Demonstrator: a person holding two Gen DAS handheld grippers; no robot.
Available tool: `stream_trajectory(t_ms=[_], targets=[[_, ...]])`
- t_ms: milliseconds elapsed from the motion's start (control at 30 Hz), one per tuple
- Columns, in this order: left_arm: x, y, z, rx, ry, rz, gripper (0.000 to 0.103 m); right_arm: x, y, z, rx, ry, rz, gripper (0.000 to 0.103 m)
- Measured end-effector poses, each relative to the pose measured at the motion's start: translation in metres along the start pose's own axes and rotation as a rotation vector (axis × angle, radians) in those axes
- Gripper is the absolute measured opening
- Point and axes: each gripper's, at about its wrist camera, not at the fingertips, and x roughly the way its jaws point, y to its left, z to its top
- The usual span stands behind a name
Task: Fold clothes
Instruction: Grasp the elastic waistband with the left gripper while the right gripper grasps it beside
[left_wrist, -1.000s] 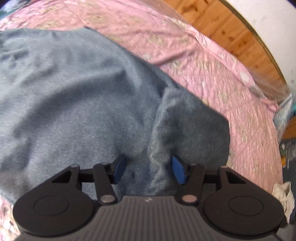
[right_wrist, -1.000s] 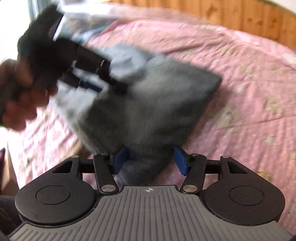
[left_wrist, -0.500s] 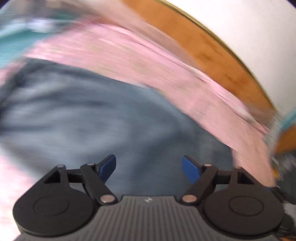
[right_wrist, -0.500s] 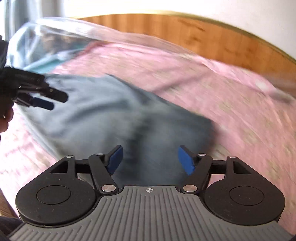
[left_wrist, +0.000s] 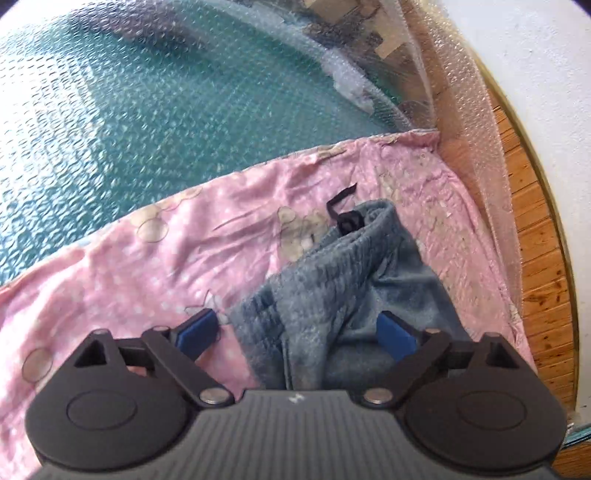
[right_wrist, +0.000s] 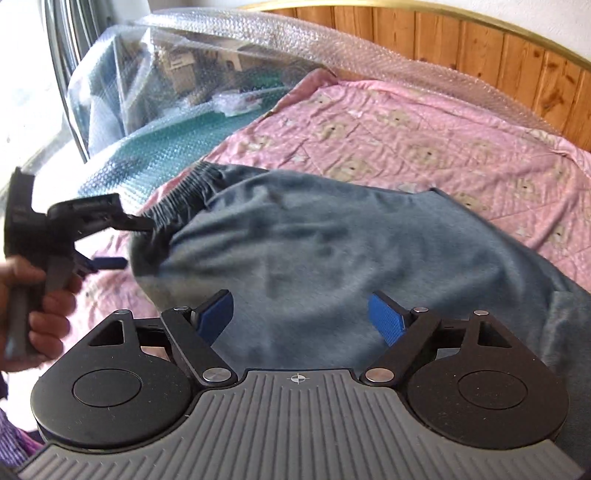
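Both the left gripper (left_wrist: 299, 332) and right gripper (right_wrist: 301, 317) are opening, pinching nothing, so the grey trousers (right_wrist: 332, 251) settle near the bed's (right_wrist: 424, 122) left edge for folding.

My left camera is looking steeply down, close over the waistband end of the grey trousers (left_wrist: 332, 295) and the pink bedspread (left_wrist: 129, 288). My right camera is sitting further back, facing the wooden headboard (right_wrist: 461, 40). Both are sharing the waistband, the bedspread and the bubble wrap (left_wrist: 147, 110).
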Motion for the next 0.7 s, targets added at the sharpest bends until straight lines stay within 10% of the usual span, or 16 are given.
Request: stream_trajectory(t_ms=[100, 167, 200, 233, 467, 700], targets=[[0.006, 0.006, 0.002, -0.038, -0.019, -0.064, 0.103, 0.013, 0.006, 0.021, 0.026, 0.030, 0.019, 0.083], [0.006, 0.008, 0.004, -0.046, -0.020, -0.100, 0.073, 0.022, 0.010, 0.044, 0.051, 0.036, 0.039, 0.083], [0.006, 0.008, 0.005, -0.037, -0.010, -0.117, 0.040, 0.027, 0.013, 0.057, 0.059, 0.036, 0.056, 0.083], [0.006, 0.006, 0.005, -0.027, 0.000, -0.134, 0.036, 0.031, 0.016, 0.071, 0.067, 0.035, 0.074, 0.084], [-0.019, -0.041, -0.006, 0.203, -0.053, -0.105, 0.028, 0.083, 0.072, 0.163, -0.040, 0.119, 0.140, 0.088], [-0.015, -0.096, -0.057, 0.605, -0.129, -0.003, 0.028, 0.177, 0.145, 0.177, -0.300, 0.411, 0.121, 0.091]])
